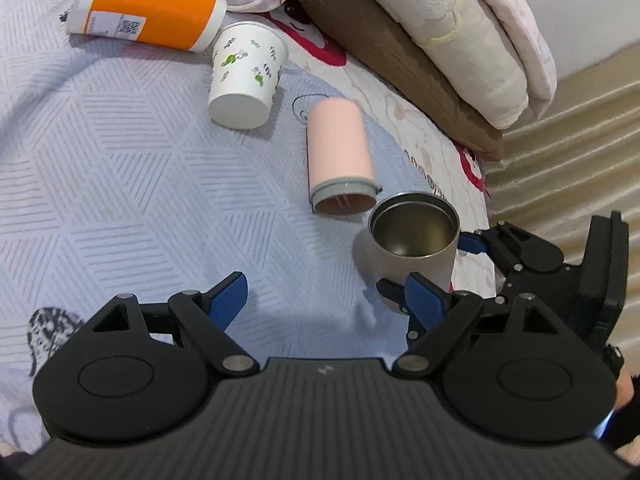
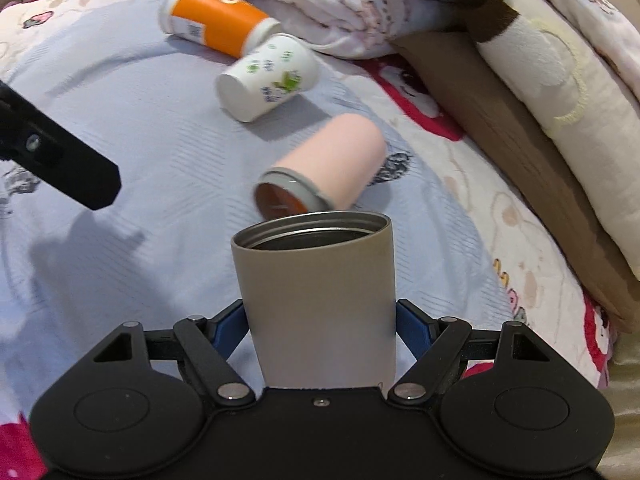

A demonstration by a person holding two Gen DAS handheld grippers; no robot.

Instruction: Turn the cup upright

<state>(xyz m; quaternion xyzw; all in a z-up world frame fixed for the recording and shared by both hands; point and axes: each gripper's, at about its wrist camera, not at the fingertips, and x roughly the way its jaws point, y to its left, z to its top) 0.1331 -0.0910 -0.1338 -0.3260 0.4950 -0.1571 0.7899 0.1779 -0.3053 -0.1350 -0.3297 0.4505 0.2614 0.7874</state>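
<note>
A beige metal cup (image 2: pixel 316 300) stands upright, mouth up, between the blue pads of my right gripper (image 2: pixel 320 324), which is shut on its lower body. It also shows in the left wrist view (image 1: pixel 416 248), with the right gripper (image 1: pixel 436 268) around it. My left gripper (image 1: pixel 326 300) is open and empty over the bedsheet, left of that cup. A pink cup (image 1: pixel 338 156) (image 2: pixel 328 168) lies on its side just behind. A white printed paper cup (image 1: pixel 246 76) (image 2: pixel 268 80) and an orange paper cup (image 1: pixel 148 4) (image 2: pixel 216 16) lie on their sides farther back.
All sits on a pale blue patterned bedsheet (image 1: pixel 120 160). Folded blankets and a brown pillow (image 1: pixel 400 60) are piled at the back right. The bed's edge (image 1: pixel 492 208) runs close on the right. The left gripper's finger (image 2: pixel 60 160) juts in at the left of the right wrist view.
</note>
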